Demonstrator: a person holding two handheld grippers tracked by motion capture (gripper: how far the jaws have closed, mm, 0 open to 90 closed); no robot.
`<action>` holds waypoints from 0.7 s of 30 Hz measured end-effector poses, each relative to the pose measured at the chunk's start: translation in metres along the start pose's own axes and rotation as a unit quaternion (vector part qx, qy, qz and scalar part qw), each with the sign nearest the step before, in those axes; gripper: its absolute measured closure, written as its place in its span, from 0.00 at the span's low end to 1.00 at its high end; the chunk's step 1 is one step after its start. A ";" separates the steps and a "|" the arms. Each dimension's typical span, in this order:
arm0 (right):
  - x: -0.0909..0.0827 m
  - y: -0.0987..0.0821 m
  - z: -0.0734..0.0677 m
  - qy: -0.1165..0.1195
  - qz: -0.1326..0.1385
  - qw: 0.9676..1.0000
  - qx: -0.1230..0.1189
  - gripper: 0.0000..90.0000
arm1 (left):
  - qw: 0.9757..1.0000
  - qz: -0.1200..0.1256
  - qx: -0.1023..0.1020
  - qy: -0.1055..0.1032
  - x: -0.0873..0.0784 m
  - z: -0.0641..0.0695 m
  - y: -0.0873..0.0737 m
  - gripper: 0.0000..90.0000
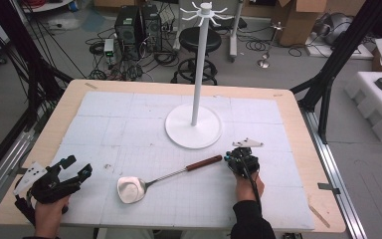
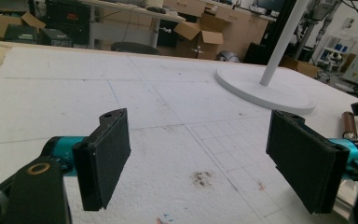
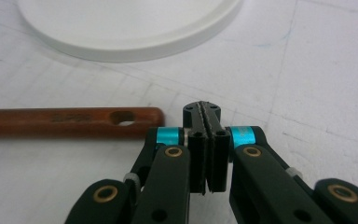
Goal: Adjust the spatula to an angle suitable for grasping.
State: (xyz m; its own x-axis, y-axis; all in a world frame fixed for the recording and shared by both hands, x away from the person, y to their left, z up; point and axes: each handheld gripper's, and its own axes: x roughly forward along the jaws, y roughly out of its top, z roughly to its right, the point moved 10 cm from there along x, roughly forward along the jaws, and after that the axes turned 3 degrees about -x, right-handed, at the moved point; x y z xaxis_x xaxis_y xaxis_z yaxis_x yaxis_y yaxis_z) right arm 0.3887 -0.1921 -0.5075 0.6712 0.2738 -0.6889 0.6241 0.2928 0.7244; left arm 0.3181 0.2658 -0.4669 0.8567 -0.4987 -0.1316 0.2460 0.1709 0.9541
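Black pads pressed flat together on the right gripper [image 3: 207, 109], nothing between them, tips just beside the end of the spatula's wooden handle [image 3: 70, 122] and not touching it. Lying flat on the white foam-covered table [image 1: 129, 119], that spatula [image 1: 165, 178]: metal blade toward the person's left, handle end with its hanging hole toward the right gripper [image 1: 231, 158]. Farther out, on the left gripper [image 2: 200, 154], jaws wide apart over bare foam, holding nothing, resting near the table's left front corner [image 1: 54, 181]. Beyond the handle, a white stand [image 1: 195, 89] with a round base [image 3: 121, 28], a tall pole and a ring of hooks at the top. Best done, probably, by first parting the right jaws, then straddling the wooden handle a little back from the hole and closing squarely across its width, so as to leave the hole free for a hook; worth lifting level, given the heavier blade end likely to droop. Counted: two grippers, one spatula, one stand, one table.
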 end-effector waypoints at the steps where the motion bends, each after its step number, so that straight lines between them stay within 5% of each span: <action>1: 0.000 0.000 0.000 0.000 0.000 1.000 0.000 0.99 | 1.000 0.000 0.000 0.000 0.000 0.000 0.000 0.24; 5: 0.013 0.004 -0.011 0.016 -0.001 1.000 -0.027 0.99 | 1.000 -0.001 0.000 0.001 0.000 0.000 0.000 0.24; 13: 0.019 0.011 -0.034 0.051 0.003 0.998 -0.038 0.99 | 1.000 -0.002 0.001 0.002 0.000 0.000 0.000 0.24; 17: 0.025 0.023 -0.064 0.098 0.011 0.994 -0.047 0.99 | 1.000 -0.001 0.000 0.001 0.000 0.000 0.000 0.24; 21: 0.019 0.030 -0.065 0.101 0.029 0.994 -0.035 0.98 | 1.000 -0.003 0.000 0.002 0.000 0.000 -0.001 0.24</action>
State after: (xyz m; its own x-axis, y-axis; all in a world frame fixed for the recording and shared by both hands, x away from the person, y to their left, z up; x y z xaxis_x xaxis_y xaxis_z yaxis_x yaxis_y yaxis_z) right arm 0.3938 -0.1187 -0.5006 0.6070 0.4679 -0.6423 0.5526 0.3324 0.7643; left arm 0.3183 0.2659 -0.4675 0.8570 -0.4967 -0.1373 0.2503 0.1682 0.9535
